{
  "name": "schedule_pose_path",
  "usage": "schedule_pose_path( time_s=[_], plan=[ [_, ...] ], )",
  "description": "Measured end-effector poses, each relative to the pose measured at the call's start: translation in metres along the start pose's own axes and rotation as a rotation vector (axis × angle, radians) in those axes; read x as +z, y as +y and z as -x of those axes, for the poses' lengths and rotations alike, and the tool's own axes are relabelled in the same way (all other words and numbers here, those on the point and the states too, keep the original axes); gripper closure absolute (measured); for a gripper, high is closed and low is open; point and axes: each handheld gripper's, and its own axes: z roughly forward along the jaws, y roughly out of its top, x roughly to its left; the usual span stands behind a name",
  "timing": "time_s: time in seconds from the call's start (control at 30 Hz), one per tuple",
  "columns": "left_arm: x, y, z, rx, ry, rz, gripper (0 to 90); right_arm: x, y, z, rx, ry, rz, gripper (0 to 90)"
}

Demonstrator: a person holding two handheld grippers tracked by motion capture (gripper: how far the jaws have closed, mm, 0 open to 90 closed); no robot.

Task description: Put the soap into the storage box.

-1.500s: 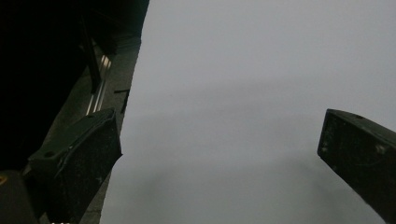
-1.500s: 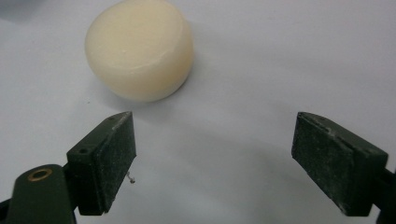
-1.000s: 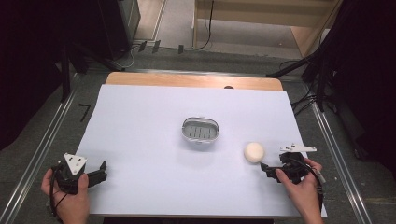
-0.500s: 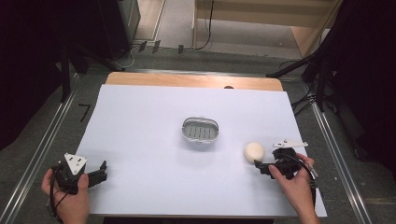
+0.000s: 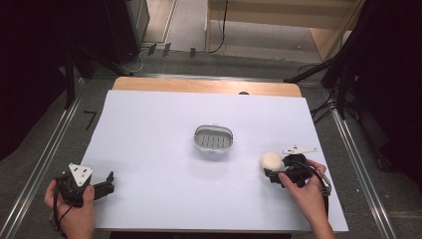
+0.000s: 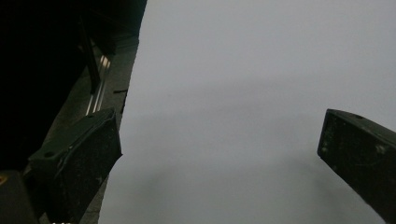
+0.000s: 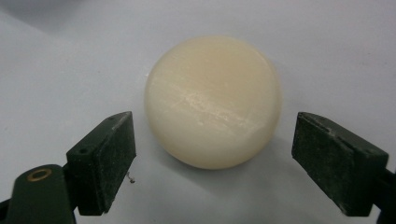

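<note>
Cream-coloured round soap bar (image 7: 212,100) lies flat on the white table cover (image 5: 149,149), at the right front part of the table. In the right gripper view its top face is smooth with a few faint pale streaks, and a soft shadow sits under its near edge.

Right gripper (image 7: 212,158): jaws spread wide, one black pad on each side of the soap's near half. Neither pad touches the soap; a strip of white cover shows between each pad and the bar. The gap on the right pad's side looks slightly narrower than on the left. In the high view the right gripper (image 5: 274,172) is held low in the person's right hand (image 5: 303,186), pointing toward the table's left, with the soap (image 5: 271,160) right at its tips. A cable loops back over the wrist.

Metal soap dish (image 5: 213,139): oval, slotted floor, empty. It sits near the middle of the table, well apart from the soap, to the soap's left and farther from the person.

Left gripper (image 5: 107,183): held in the person's left hand (image 5: 74,209) at the left front corner of the table, grey three-cornered plate on top, well apart from both the dish and the soap. In the left gripper view its jaws (image 6: 219,154) stand spread wide over bare white cover, holding nothing; the table's left edge and the dark floor show beside the left jaw.
</note>
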Motion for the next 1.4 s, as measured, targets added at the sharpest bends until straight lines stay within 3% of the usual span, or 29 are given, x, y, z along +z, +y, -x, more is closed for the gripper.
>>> schedule_pose_path(
  time_s=[0.4, 0.93, 1.2, 1.27, 1.4],
  plan=[
    [0.000, 0.000, 0.000, 0.002, -0.002, -0.005, 0.1, 0.008, 0.008, -0.006, -0.002, -0.006, -0.006, 15.6],
    [0.001, 0.000, 0.000, -0.002, -0.004, -0.003, 0.1, 0.018, 0.015, -0.009, 0.038, -0.065, -0.029, 23.1],
    [0.001, 0.000, 0.000, 0.000, -0.005, -0.004, 0.1, 0.018, 0.015, -0.010, 0.029, -0.051, -0.035, 23.9],
    [0.001, 0.000, -0.001, 0.000, -0.005, -0.005, 0.1, 0.018, 0.014, -0.011, 0.030, -0.019, -0.028, 24.0],
    [0.001, 0.000, -0.001, 0.000, -0.005, -0.005, 0.1, 0.017, 0.015, -0.013, 0.027, -0.028, -0.017, 24.1]
  ],
)
